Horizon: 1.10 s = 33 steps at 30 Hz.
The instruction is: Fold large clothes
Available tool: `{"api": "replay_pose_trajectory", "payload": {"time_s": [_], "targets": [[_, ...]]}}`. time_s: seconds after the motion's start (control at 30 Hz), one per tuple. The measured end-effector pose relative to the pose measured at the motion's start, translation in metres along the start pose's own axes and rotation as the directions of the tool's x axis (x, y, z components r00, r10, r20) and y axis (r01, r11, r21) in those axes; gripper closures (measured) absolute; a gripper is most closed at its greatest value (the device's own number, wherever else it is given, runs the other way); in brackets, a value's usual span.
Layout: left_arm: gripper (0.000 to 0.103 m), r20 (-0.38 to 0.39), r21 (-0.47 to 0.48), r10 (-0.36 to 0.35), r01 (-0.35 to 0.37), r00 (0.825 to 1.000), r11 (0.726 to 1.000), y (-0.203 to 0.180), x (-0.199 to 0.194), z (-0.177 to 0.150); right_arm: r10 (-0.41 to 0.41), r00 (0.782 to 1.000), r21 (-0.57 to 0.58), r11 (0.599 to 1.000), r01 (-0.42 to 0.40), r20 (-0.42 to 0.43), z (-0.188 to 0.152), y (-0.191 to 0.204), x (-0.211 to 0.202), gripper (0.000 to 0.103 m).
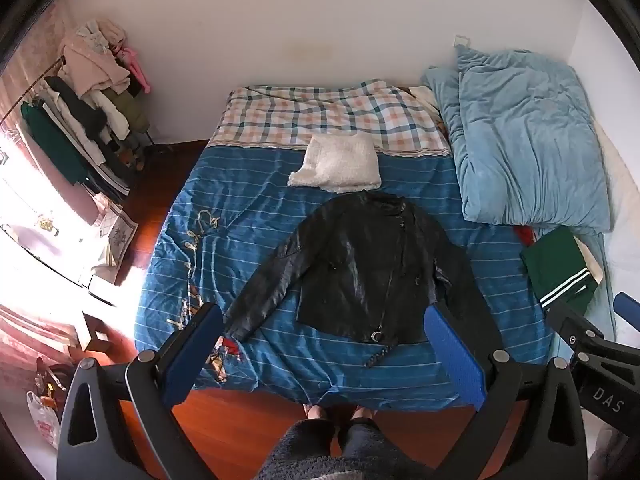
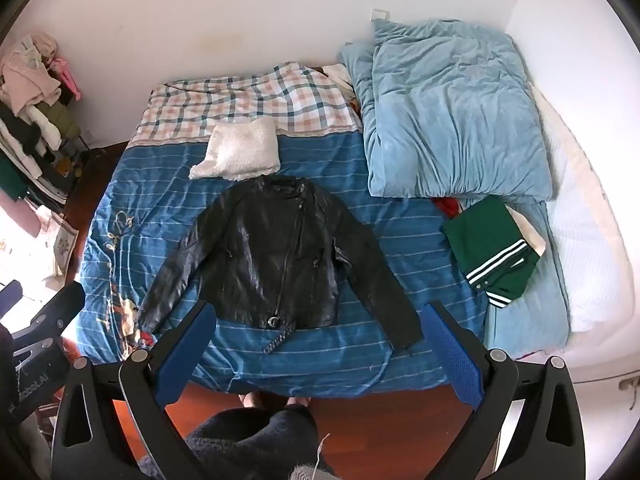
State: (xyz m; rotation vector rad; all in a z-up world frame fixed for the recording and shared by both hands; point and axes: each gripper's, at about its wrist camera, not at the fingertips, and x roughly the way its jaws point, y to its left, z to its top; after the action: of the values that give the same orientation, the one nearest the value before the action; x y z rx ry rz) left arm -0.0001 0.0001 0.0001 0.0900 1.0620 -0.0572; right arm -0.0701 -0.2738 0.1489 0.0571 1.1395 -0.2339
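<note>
above the foot of the bed i hold my left gripper [image 1: 324, 348] and right gripper [image 2: 320, 344] with jaws spread, gripping nothing. beyond them the black leather jacket [image 2: 272, 252] lies flat, sleeves out, on the blue striped bedspread [image 2: 400, 216], a white fluffy garment [image 2: 240, 156] touching its collar.

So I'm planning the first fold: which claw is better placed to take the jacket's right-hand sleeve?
Right, probably. The right claw hangs open with that sleeve's cuff beside its right finger; the left claw sits nearer the other sleeve.
</note>
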Motion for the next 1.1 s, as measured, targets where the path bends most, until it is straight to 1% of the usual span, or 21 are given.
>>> {"api": "replay_pose_trajectory", "payload": {"time_s": [0.3, 0.43, 0.53, 0.9, 1.1], "targets": [[0.000, -0.014, -0.001, -0.001, 0.001, 1.000, 1.000, 0.0003, 0.0001, 0.0003, -0.008, 1.000, -0.007, 1.000, 0.008, 0.001, 0.0000, 0.0006, -0.0005, 0.000], [0.000, -0.009, -0.001, 0.003, -0.003, 1.000, 1.000, -0.0002, -0.0008, 0.0005, -0.007, 1.000, -0.011, 1.000, 0.007, 0.001, 0.0000, 0.0002, -0.0011, 0.000], [0.000, -0.012, -0.003, 0.000, 0.000, 1.000, 1.000, -0.0015, 0.0033, -0.0059, -0.009, 1.000, -0.010, 1.000, 0.009, 0.001, 0.0009, 0.0000, -0.0012, 0.000], [0.000, -0.015, -0.005, -0.009, 0.009, 1.000, 1.000, 0.0005, 0.0005, -0.0053, -0.015, 1.000, -0.012, 1.000, 0.015, 0.001, 0.0013, -0.0017, -0.0034, 0.000], [0.000, -0.013, -0.006, -0.008, 0.008, 1.000, 1.000, 0.0018, 0.0002, -0.0044, -0.015, 1.000, -0.012, 1.000, 0.015, 0.003, 0.0088, 0.0024, -0.0100, 0.000]]}}
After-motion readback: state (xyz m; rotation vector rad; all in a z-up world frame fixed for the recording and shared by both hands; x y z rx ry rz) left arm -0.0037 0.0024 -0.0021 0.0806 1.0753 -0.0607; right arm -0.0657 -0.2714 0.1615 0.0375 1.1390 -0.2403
